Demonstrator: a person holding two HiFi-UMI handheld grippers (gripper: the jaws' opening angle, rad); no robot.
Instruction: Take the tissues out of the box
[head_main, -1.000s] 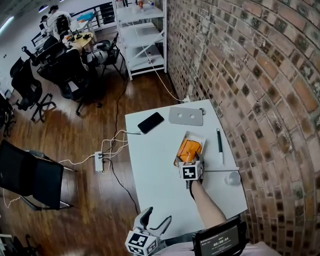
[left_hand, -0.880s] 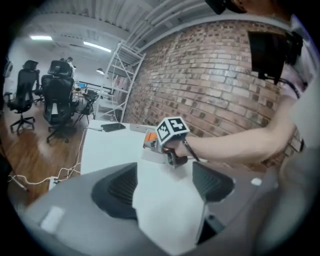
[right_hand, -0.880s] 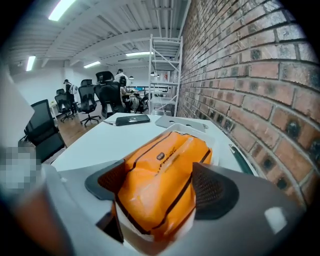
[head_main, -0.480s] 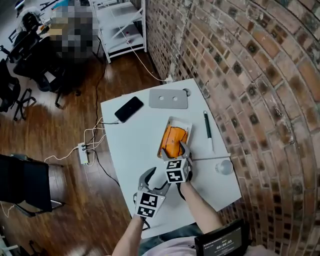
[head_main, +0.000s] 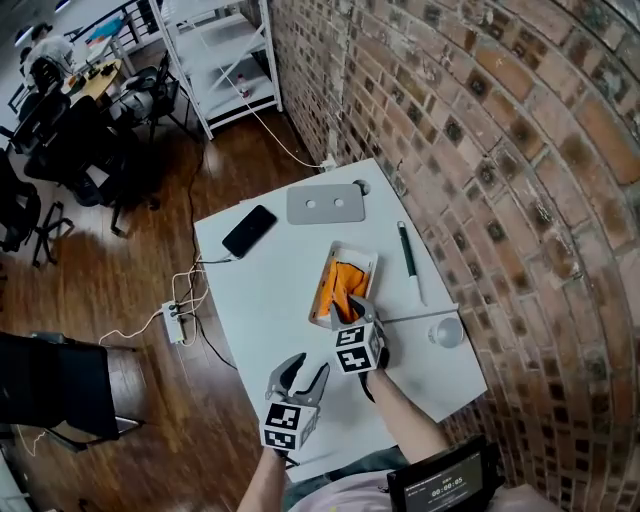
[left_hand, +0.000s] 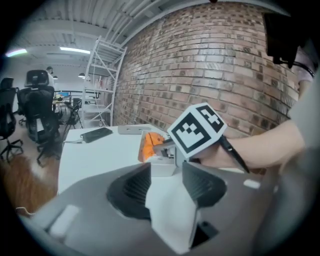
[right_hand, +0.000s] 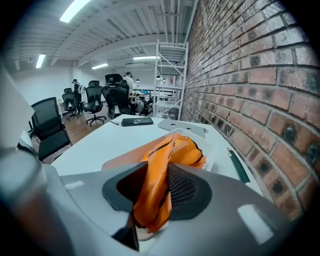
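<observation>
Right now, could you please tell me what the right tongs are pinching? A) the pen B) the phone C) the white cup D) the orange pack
D: the right gripper view shows that the right tongs have just been closing and now pinch the orange pack between their pads.

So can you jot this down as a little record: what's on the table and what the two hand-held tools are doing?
Setting: white table beside a brick wall
Box: white box, open, with an orange tissue pack inside
Right gripper: jaws have just been closing and now pinch the orange tissue pack, not yet lifted out
Left gripper: jaws have just been closing, apart, nothing gripped, short of the box
Also on the table: phone on a cable, grey plate, pen
</observation>
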